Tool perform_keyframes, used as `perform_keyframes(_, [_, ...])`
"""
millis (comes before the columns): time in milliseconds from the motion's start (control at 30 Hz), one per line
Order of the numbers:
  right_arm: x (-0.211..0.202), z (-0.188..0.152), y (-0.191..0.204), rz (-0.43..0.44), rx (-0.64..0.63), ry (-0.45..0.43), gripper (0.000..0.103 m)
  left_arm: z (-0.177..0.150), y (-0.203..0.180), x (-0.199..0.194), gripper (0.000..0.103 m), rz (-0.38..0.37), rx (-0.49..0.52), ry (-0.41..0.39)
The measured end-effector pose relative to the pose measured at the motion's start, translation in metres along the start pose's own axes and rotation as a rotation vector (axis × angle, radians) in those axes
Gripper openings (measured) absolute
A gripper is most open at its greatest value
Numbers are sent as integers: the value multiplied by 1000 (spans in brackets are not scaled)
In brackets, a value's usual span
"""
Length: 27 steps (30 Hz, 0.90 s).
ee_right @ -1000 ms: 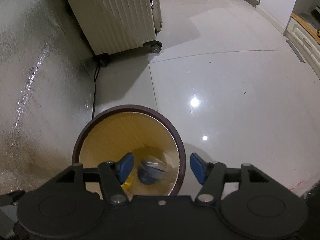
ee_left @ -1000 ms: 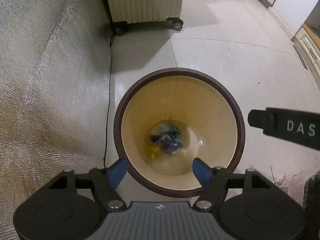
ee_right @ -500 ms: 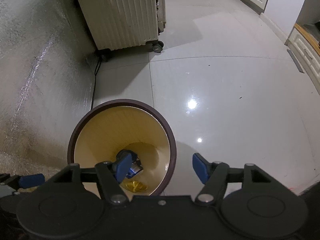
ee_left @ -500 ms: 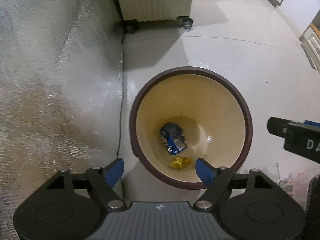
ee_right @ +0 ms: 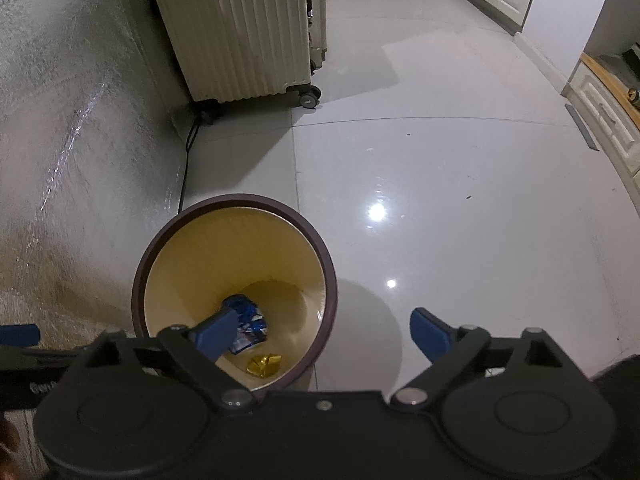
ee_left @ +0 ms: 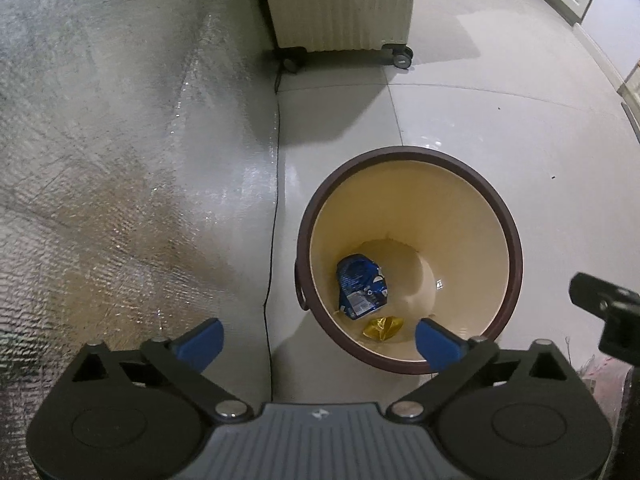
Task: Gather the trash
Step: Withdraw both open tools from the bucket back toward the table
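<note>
**Two Pieces Binned, Both Jaws Free**

Lying at the bottom of the bin (ee_left: 410, 264) are the two pieces of trash in view: a crumpled blue wrapper (ee_left: 360, 286) and, just beside it toward the near wall, a small gold wrapper (ee_left: 382, 328). The bin stands on the tiled floor (ee_right: 460, 208), near the edge of a silver foil mat (ee_left: 112, 184), with a black cable (ee_left: 272, 240) running along that edge toward a ribbed cream suitcase (ee_right: 240, 32) on wheels.

The left gripper (ee_left: 318, 343) hangs above the bin's near rim with its jaws spread wide and nothing between them. The right gripper (ee_right: 320, 334) hovers over the bin's right side, its jaws likewise wide apart and empty; its left finger only overlaps the blue wrapper in that view and does not look to be touching it.

Judging from this, the drop appears done and the step in hand is pulling away to look for more trash. No other loose litter shows clearly on the floor, though something reddish at the far right edge of the left view is too cut off to identify. To do this well, lift both tools straight up clear of the rim before turning, so neither finger clips and tips the bin, and keep off the cable when moving left.
</note>
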State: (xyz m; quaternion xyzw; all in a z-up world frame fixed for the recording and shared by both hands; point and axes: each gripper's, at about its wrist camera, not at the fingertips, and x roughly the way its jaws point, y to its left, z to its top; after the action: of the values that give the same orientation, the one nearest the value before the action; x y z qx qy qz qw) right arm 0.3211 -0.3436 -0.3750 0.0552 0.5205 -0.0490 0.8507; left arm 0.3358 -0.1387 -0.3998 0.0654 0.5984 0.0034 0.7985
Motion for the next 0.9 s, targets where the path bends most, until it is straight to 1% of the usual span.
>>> perform_keyframes(167, [-7, -4, -2, -20, -13, -10, 103, -1, 2, -5, 103, 28, 4, -2])
perform_keyframes(533, [-25, -15, -9, -44, -7, -5, 103, -10, 8, -24, 103, 40, 19, -9])
perform_keyframes(767, [-46, -20, -10, -50, -2, -23, 103, -19, 7, -52, 103, 34, 22, -40])
perform_keyframes(900, [-66, -23, -13, -58, 1, -43, 103, -26, 10, -73, 103, 26, 20, -65])
